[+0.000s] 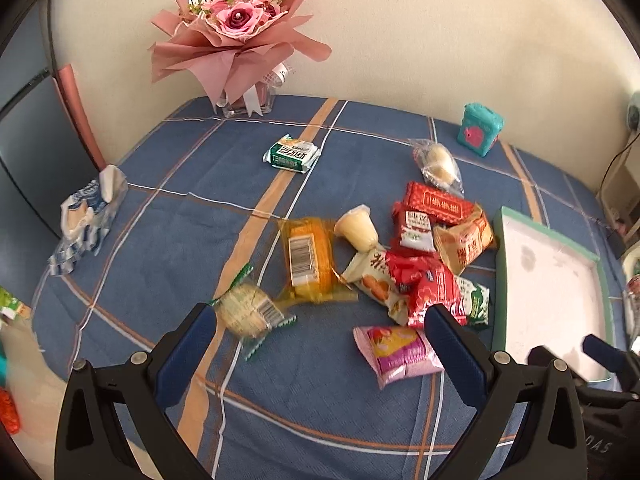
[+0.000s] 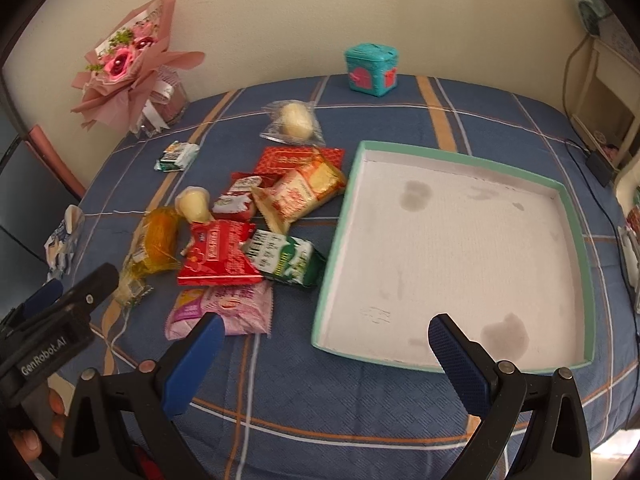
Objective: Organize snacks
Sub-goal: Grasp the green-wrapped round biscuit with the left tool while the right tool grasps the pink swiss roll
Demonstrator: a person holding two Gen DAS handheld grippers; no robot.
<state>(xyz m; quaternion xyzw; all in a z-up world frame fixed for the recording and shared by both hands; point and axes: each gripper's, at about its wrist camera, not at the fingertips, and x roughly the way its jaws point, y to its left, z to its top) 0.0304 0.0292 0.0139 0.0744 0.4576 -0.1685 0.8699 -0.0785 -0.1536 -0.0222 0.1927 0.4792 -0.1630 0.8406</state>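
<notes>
Several wrapped snacks lie in a heap on the blue checked tablecloth: a red packet (image 1: 434,294) (image 2: 218,258), a pink packet (image 1: 402,354) (image 2: 224,310), a yellow-wrapped cake (image 1: 308,260), a jelly cup (image 1: 358,228) (image 2: 194,204) and a round cake in clear wrap (image 1: 250,312). A shallow white tray with a teal rim (image 2: 362,168) (image 1: 498,240) lies to the right of the heap and holds nothing. My left gripper (image 1: 320,340) is open above the cloth, between the round cake and the pink packet. My right gripper (image 2: 326,344) is open over the tray's near left corner.
A pink bouquet in a glass vase (image 1: 240,40) stands at the back left by the wall. A teal box (image 1: 480,130) (image 2: 372,70) stands at the back. A green packet (image 1: 292,156) and a clear-wrapped bun (image 1: 438,164) lie apart. A torn blue-and-white wrapper (image 1: 86,220) lies at the left edge.
</notes>
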